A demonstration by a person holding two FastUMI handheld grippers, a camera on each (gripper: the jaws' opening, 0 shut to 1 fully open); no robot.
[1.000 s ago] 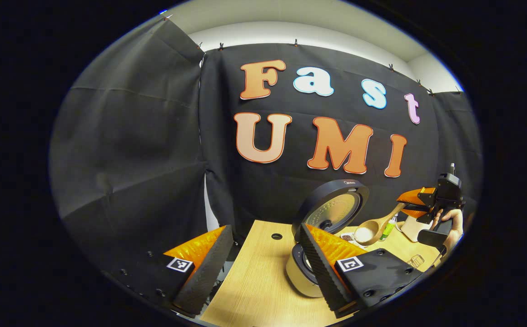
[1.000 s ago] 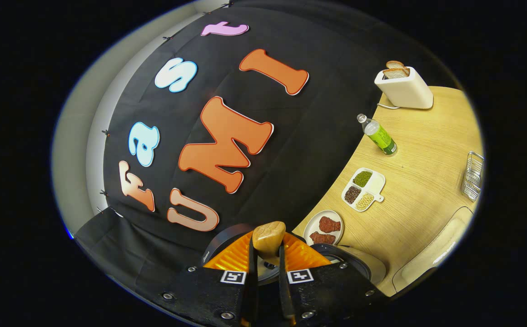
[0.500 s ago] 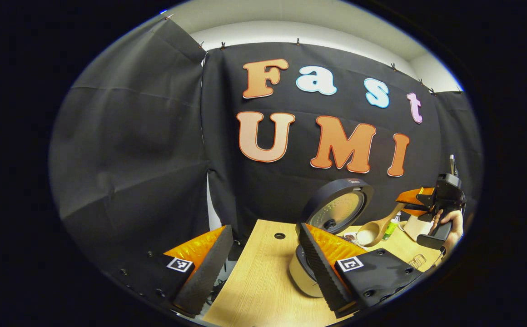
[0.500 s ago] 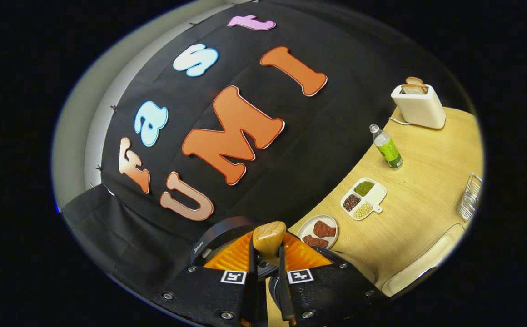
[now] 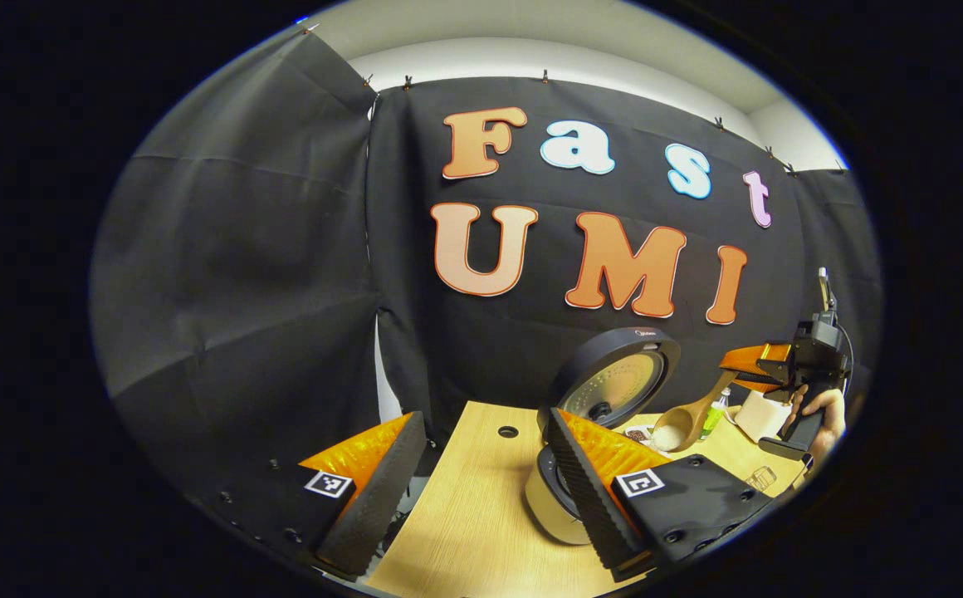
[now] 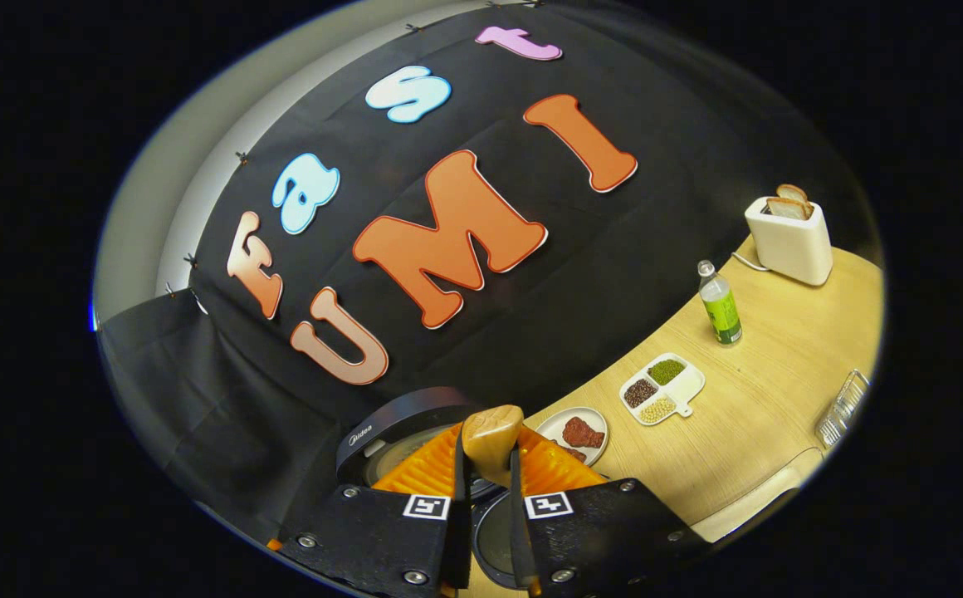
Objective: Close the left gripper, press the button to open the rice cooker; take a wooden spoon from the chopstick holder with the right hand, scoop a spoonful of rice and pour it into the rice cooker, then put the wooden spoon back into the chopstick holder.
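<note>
We are carrying a spoonful of rice toward the rice cooker [image 5: 589, 432], whose lid is standing open on the table [image 5: 481, 531]. Our right tongs [image 6: 488, 465] are clamping the wooden spoon [image 5: 689, 413] by its handle, bowl heaped white; our left tongs [image 5: 481, 482] are idling spread apart. Next, we judge, calls for tipping the spoon over the pot. A divided dish [image 6: 662, 389] is holding three sorts of grain.

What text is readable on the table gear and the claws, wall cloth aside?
"Midea": brand mark on the rim of the rice cooker lid, read in the right gripper view.
Bottle: it has a label, but the print is too small to read.
Left claw and right claw, which grips the spoon: square coded tags, patterns only, no words.
</note>
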